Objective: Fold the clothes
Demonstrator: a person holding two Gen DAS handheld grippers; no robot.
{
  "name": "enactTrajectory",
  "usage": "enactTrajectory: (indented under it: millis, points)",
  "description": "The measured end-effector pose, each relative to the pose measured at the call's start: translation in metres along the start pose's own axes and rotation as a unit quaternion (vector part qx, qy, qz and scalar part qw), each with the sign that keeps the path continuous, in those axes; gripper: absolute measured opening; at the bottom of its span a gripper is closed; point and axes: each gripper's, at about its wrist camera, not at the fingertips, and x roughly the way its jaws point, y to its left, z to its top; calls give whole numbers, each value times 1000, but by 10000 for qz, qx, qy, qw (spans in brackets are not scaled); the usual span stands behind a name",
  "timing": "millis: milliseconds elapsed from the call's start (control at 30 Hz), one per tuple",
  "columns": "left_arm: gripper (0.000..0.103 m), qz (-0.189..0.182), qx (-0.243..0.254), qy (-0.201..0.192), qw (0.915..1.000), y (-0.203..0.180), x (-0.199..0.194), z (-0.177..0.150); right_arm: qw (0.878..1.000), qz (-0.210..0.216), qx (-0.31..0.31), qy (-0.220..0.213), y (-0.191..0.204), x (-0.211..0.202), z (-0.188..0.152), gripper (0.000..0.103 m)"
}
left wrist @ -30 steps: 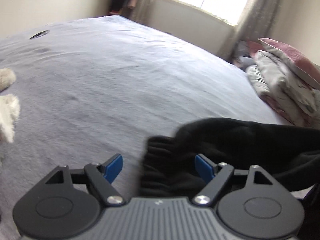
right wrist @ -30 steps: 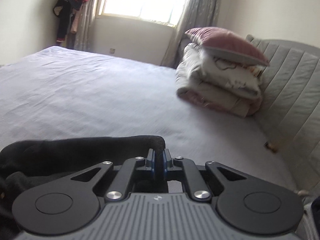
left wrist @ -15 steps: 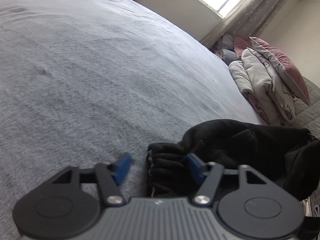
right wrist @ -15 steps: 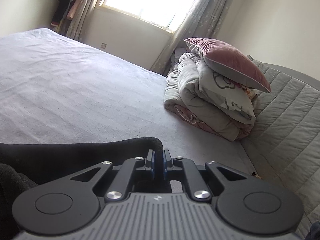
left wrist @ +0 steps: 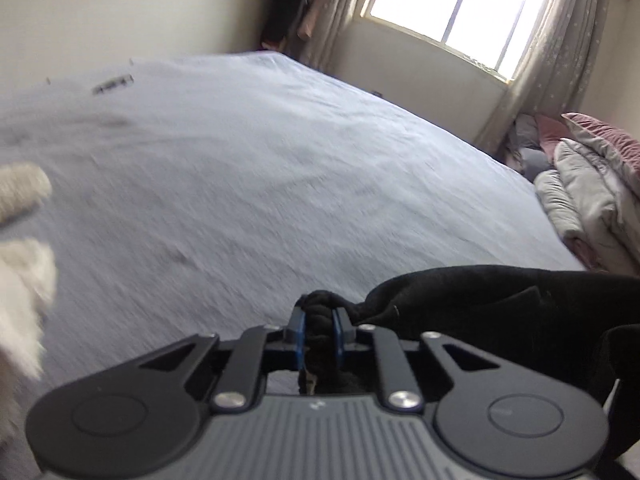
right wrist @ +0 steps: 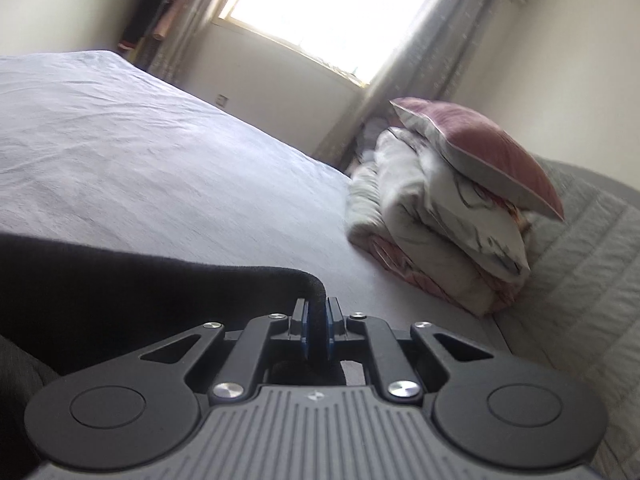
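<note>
Pinching the black top [left wrist: 480, 304] at two spots, the left gripper [left wrist: 319, 332] and right gripper [right wrist: 316, 330] are squeezed tight on it. Pulling apart hard could slip it free.

Grey-sheeted bed [left wrist: 280, 168], bright curtained window [right wrist: 320, 12], pale walls [left wrist: 120, 12].

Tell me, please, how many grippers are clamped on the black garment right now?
2. The left gripper is shut on a bunched, ribbed end of the black garment; the right gripper pinches another edge of it, above the bed sheet.
</note>
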Motion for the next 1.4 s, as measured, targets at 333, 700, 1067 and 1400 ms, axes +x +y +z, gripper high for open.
enactTrajectory:
  millis: [333, 700, 1067, 1400]
  points:
    - [21, 519, 303, 159, 9981, 6, 27, -8, 9994, 273, -68, 194, 60, 38, 4, 10]
    - [58, 182, 102, -114, 9997, -4, -3, -7, 9874, 1018, 1047, 612, -15, 23, 3, 48]
    - [63, -326, 248, 7, 9992, -31, -8, -24, 9211, 1378, 3199, 1736, -90, 32, -90, 53]
    - [64, -621, 504, 206, 9966, -53, -5, -42, 8663, 1838, 4204, 1973, -71, 48, -97, 54]
